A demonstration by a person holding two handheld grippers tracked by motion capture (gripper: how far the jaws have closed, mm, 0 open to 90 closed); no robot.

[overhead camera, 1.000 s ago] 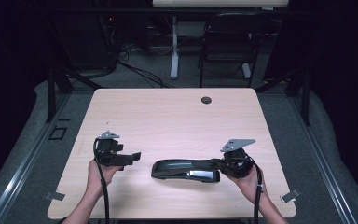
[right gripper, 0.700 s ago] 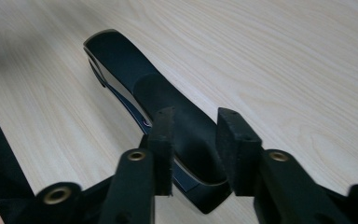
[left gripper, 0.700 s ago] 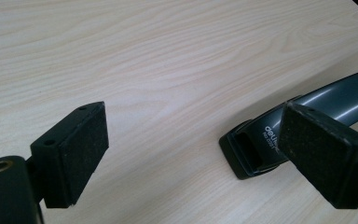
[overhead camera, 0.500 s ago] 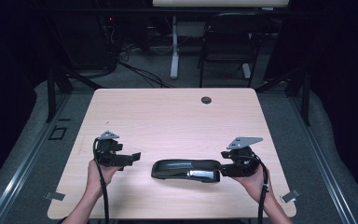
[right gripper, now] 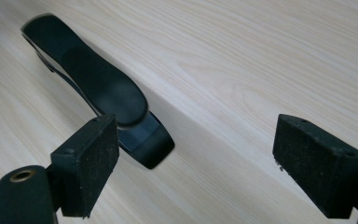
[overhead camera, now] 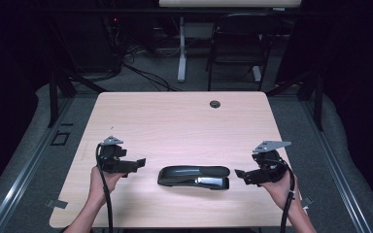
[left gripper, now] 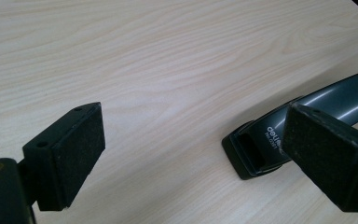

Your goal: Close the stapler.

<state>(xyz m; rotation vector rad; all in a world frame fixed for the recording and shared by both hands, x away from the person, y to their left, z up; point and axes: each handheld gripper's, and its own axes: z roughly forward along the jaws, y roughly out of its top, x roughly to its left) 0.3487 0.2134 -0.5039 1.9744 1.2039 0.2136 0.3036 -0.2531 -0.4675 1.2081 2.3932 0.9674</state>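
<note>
1. My right gripper [overhead camera: 241, 175] has just been opening its jaws; they stand wide with nothing between them, just beside the stapler [overhead camera: 194, 176], which looks set down.
2. The stapler lies flat and closed near the table's [overhead camera: 175, 121] front edge, between my hands.
3. My left gripper [overhead camera: 138, 164] hangs near its other end, jaws wide and bare.
4. Farther back, only a grommet [overhead camera: 215, 104]; what remains, I judge, is drawing clear.

"deli" brand, model number on stapler [left gripper: 279, 135]
</note>
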